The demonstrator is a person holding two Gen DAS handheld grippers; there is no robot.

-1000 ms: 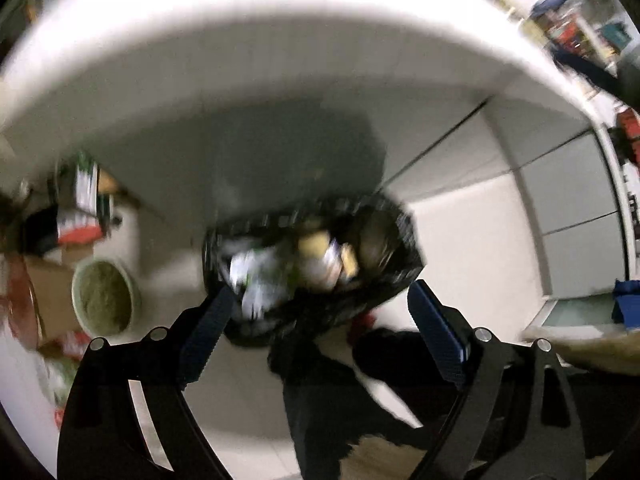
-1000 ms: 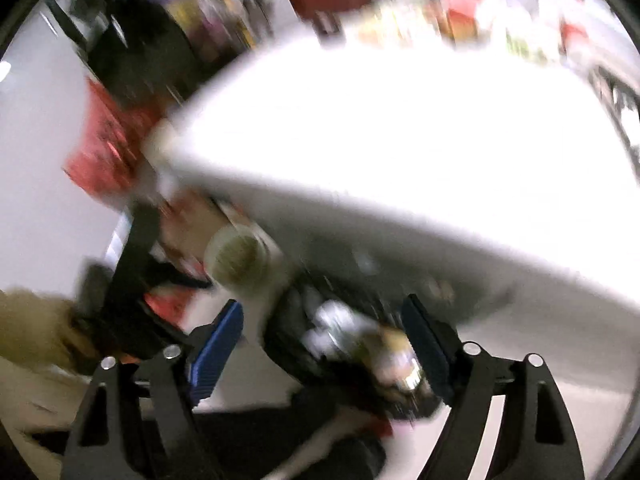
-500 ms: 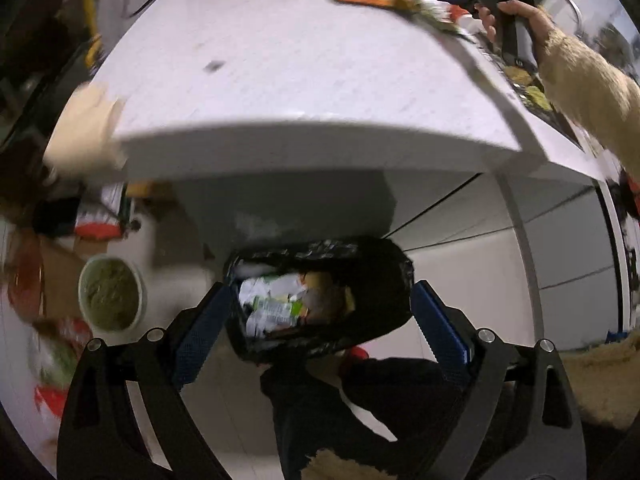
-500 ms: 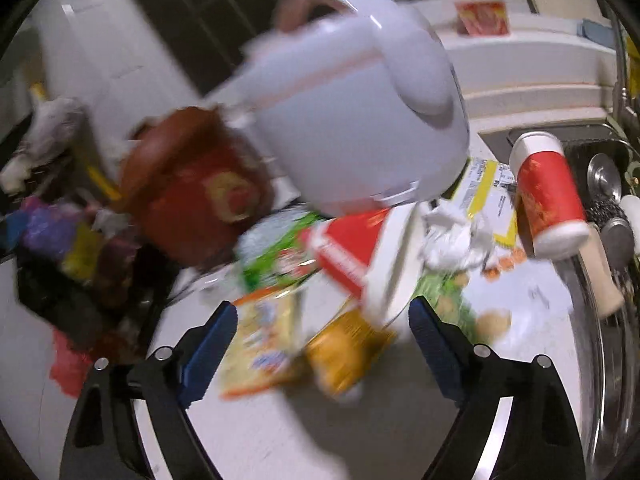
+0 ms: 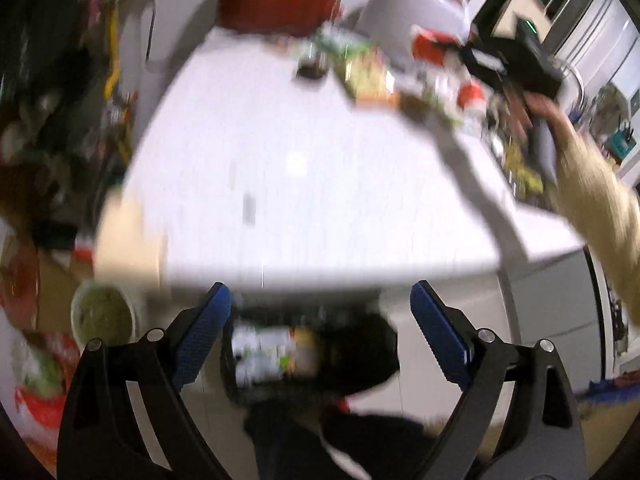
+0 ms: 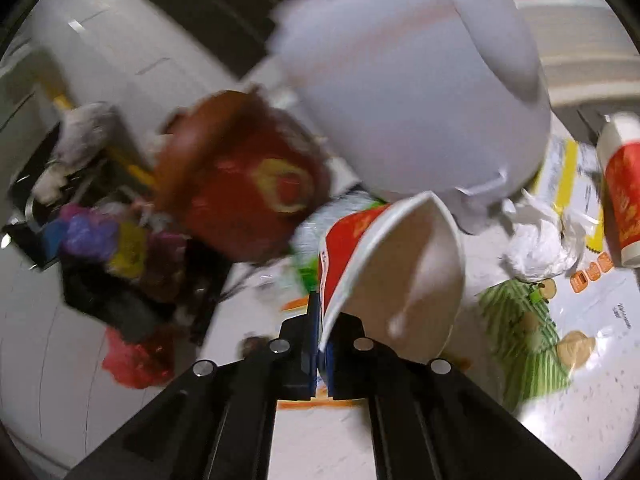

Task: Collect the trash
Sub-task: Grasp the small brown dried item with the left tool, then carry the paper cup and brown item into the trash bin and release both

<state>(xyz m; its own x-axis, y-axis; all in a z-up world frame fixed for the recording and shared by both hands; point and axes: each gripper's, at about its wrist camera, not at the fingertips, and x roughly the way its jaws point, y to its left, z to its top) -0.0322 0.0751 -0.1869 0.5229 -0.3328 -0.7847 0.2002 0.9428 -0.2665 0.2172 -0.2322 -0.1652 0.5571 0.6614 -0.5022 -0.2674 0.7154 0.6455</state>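
Right claw [image 6: 320,344] first: its jaws have just been closing, and they're now pinched tight on the rim of a paper cup [image 6: 392,276] — red and white outside, pale and empty-looking inside. Half a second back the jaws were wide apart over the litter on the bench with nothing between them, so a fresh piece of trash has only just been grabbed. In the right wrist view the cup fills the centre of the frame, tipped on its side with its mouth facing lower right, in front of a big white appliance [image 6: 412,92] and a dark red pot [image 6: 248,184].

Plenty is left on the bench [image 6: 600,360]: a crumpled white wrapper [image 6: 536,248] at right, a green striped packet [image 6: 520,340] at lower right, and a red canister [image 6: 624,196] at the far right edge.

Left claw [image 5: 318,340] is wide open, nothing held. The black trash bag [image 5: 316,356], already partly filled, is framed between its fingers at the bottom centre of the left wrist view. More bench top is seen here than a second ago, when the bag and the bench's underside filled the view. The right hand [image 5: 540,112] and its pale sleeve can be made out at upper right, blurred.

So, as a guess, the pick looks done and what's left for this item is the carry — cup over the bench edge and dropped in the bag. A thin rim grip might let the cup swing or slip on the way.
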